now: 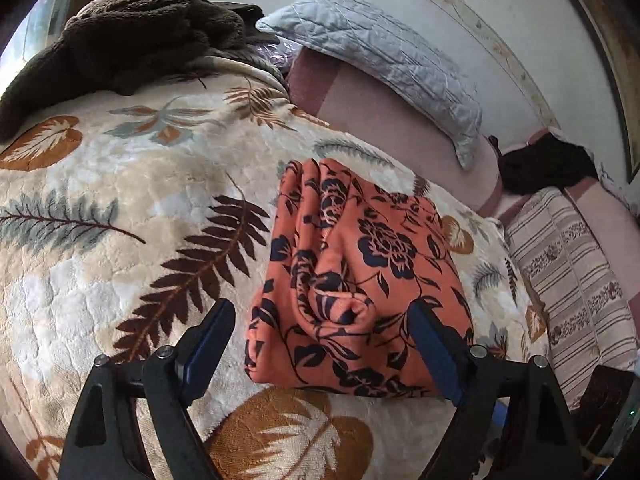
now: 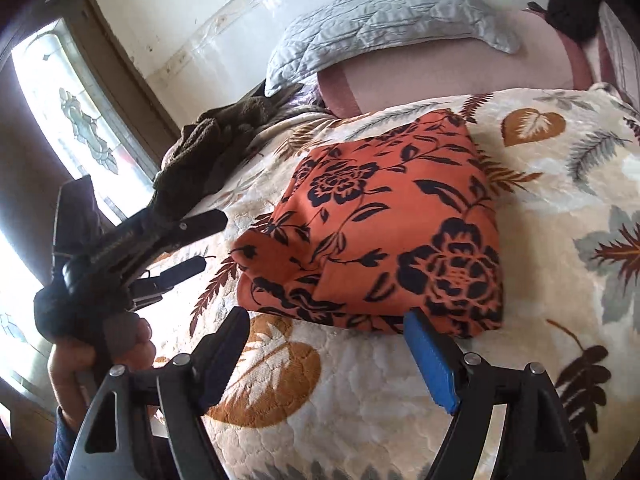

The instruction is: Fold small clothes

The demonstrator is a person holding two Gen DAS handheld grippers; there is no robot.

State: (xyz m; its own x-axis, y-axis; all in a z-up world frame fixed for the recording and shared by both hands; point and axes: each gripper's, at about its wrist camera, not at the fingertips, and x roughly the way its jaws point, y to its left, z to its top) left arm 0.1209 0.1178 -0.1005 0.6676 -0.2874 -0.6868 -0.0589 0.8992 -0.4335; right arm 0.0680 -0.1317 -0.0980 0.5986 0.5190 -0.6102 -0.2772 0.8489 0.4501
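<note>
We list: bed [image 1: 120, 184] under leaf-print blanket; folded orange floral garment [image 1: 360, 280] ahead of our wide, empty left hand-held gripper [image 1: 320, 332] and right hand-held gripper [image 2: 326, 340]; grey pillow [image 1: 380, 56] beyond.

Bright window [image 2: 68, 120] beside pale wall [image 2: 192, 12], leaf-patterned bedspread [image 2: 560, 240] below.

the orange floral garment [image 2: 384, 224] lies bundled, so its shape and kind can't be told. the dark brown fleece [image 1: 132, 40] runs off the left edge. a black heap [image 1: 548, 168] by the wall is too dark to identify. the window [image 2: 60, 128] is washed out.
</note>
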